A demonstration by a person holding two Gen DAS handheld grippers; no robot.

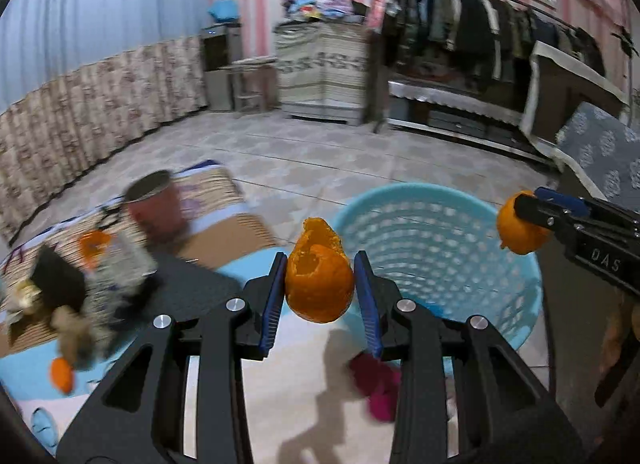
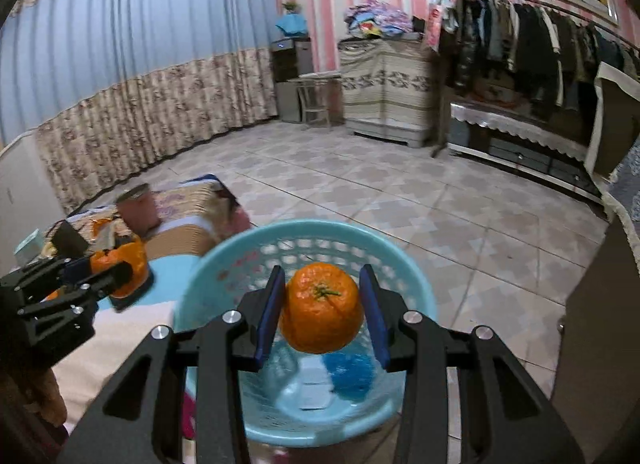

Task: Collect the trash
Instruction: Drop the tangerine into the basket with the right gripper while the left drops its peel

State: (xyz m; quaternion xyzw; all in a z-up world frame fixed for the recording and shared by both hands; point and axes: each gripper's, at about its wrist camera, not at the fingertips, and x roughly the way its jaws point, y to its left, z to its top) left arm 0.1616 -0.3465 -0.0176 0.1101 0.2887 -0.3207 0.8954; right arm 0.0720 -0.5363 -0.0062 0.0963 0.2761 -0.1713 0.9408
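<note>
Gripping orange peel (image 1: 319, 278): left claw (image 1: 320, 284); right claw (image 2: 322, 306) pinching second peel (image 2: 321, 310) above basket (image 2: 208, 264).

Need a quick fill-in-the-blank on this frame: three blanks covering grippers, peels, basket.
1. The left gripper is shut on a hollow piece of ____ peel.
2. The right gripper holds its peel above the light ____ basket.
3. The basket's wall is full of ____.

Missing words: orange; blue; holes
</note>
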